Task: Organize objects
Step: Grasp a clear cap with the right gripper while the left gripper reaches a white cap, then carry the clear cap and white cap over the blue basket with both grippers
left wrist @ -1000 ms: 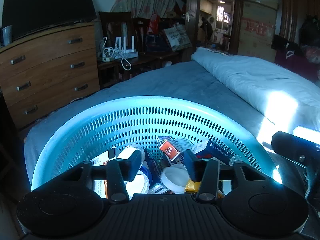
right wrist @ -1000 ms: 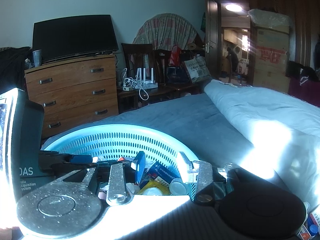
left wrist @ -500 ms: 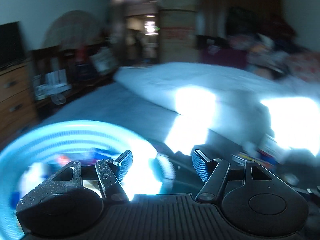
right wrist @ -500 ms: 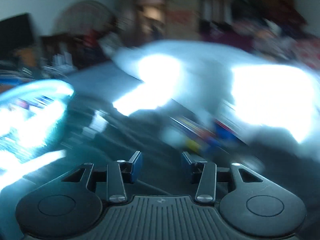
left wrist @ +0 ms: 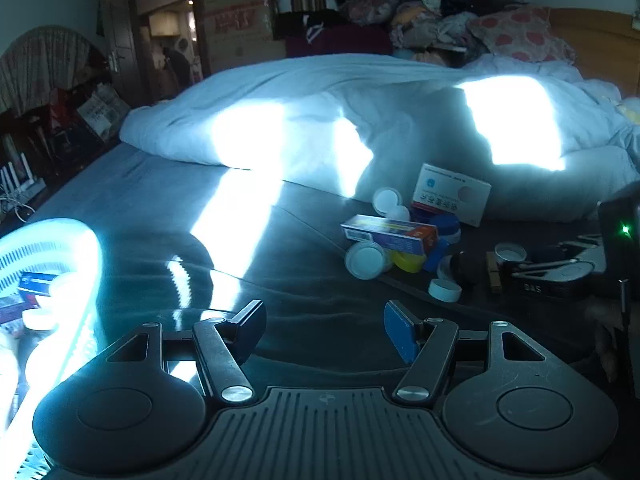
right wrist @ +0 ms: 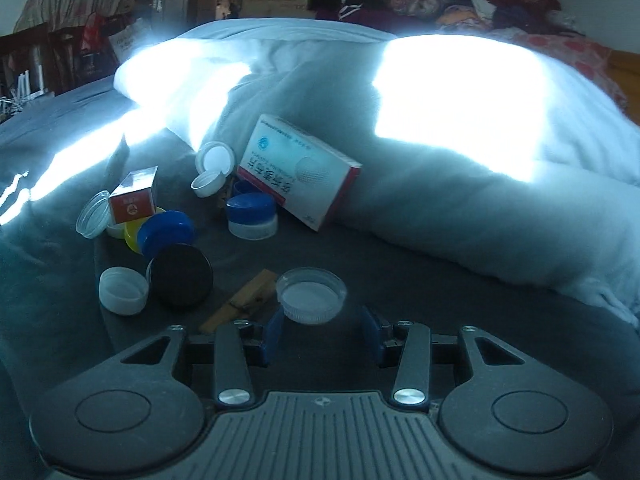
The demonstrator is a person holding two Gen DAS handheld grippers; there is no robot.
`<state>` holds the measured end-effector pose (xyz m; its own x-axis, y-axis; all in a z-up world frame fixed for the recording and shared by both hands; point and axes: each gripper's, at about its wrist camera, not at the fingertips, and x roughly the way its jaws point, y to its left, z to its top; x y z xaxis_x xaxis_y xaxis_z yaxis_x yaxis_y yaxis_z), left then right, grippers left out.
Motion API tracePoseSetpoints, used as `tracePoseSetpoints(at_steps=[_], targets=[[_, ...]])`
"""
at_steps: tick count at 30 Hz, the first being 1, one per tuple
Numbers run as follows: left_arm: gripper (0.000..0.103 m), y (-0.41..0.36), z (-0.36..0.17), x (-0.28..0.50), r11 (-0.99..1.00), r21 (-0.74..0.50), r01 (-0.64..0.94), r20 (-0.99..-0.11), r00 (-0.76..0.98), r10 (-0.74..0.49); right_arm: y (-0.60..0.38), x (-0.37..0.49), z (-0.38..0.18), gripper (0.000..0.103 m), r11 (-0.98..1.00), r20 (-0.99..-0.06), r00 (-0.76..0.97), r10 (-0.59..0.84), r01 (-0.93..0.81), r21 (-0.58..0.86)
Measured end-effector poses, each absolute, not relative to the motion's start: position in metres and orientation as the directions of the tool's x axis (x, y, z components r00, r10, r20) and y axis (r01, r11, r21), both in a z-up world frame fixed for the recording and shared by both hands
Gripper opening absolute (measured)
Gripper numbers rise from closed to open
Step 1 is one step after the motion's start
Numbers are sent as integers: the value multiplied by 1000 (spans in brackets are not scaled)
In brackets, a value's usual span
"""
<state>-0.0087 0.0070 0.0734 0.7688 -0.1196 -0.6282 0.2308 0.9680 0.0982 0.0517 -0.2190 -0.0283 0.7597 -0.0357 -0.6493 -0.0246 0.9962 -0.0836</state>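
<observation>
left wrist view: left gripper (left wrist: 324, 330) jaws wide, nothing between them; basket (left wrist: 48, 248) at far left, clutter pile (left wrist: 396, 240) well ahead to the right on the bed (left wrist: 160, 208).
right wrist view: right gripper (right wrist: 322, 334) jaws partly apart, empty; clear lid (right wrist: 311, 294) lies flat just ahead of them, right hand nearer.

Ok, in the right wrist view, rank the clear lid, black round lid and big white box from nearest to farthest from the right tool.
1. Clear lid, just ahead of the right tool.
2. Black round lid, ahead left.
3. Big white box, leaning on the duvet behind.
</observation>
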Motion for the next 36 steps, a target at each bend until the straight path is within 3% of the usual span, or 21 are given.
tracePoseSetpoints(at_steps=[4, 5, 8, 12, 19, 20, 22, 24, 32, 36], targets=[[65, -10, 61, 1, 959, 81, 270, -645, 748, -156, -217, 58, -30, 62, 994, -638, 770, -25, -47, -95], [65, -14, 56, 4, 956, 73, 284, -650, 741, -170, -217, 59, -32, 61, 994, -638, 769, -20, -51, -93], [64, -32, 41, 15, 944, 66, 323, -663, 721, -200, -223, 58, -28, 42, 997, -636, 771, 22, -60, -39], [57, -58, 17, 31, 927, 61, 371, -674, 700, -236, -244, 40, -26, 42, 998, -609, 793, 27, 15, 63], [55, -90, 0, 53, 897, 80, 436, -665, 694, -278, -264, 17, -33, 43, 986, -589, 806, 47, 56, 155], [53, -92, -3, 57, 898, 81, 432, -668, 692, -273, -263, 17, -33, 43, 987, -588, 808, 46, 55, 154], [32, -93, -10, 66, 905, 71, 419, -695, 672, -256, -265, 20, -35, 43, 986, -585, 810, 49, 55, 159], [32, -90, -12, 64, 910, 65, 410, -692, 675, -255, -266, 19, -36, 43, 984, -581, 812, 53, 57, 168], [32, -54, 44, 32, 956, 53, 289, -603, 772, -200, -257, 10, -19, 42, 991, -572, 820, -3, 79, 108], [32, 4, 97, 18, 993, 59, 105, -526, 848, -58, -231, -6, 21, 42, 995, -522, 852, 43, 10, 97]])
